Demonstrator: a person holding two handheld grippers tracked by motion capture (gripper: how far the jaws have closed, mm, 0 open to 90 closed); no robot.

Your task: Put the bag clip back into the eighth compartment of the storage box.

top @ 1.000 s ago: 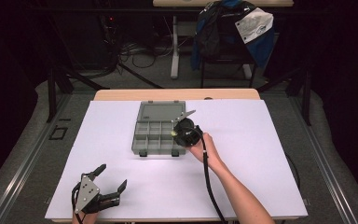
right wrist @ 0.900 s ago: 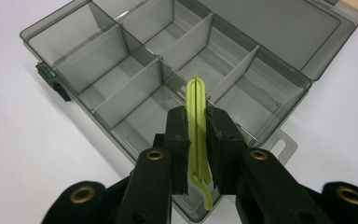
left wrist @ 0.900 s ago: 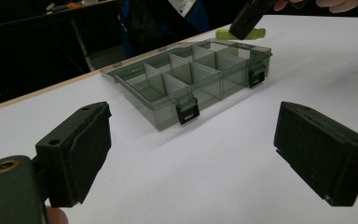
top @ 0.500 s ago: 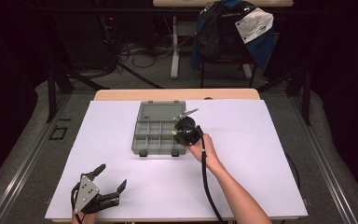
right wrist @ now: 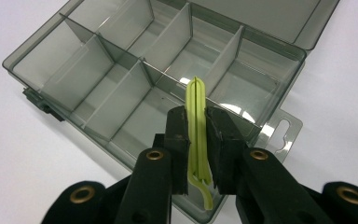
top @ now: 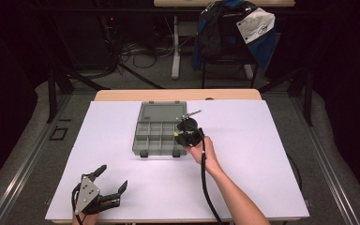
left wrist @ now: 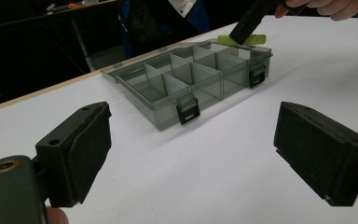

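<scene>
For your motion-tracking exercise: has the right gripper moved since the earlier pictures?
No. The right gripper sits at the same corner of the compartment box.

The high view looks forward and down from above the person's side, far off. The left gripper view rides low on the left gripper (top: 107, 183), near the table, facing the organizer box (left wrist: 193, 77) well ahead. The right gripper view looks steeply down from the right gripper (right wrist: 198, 135), very near that box (right wrist: 121, 88), which all views share
</scene>
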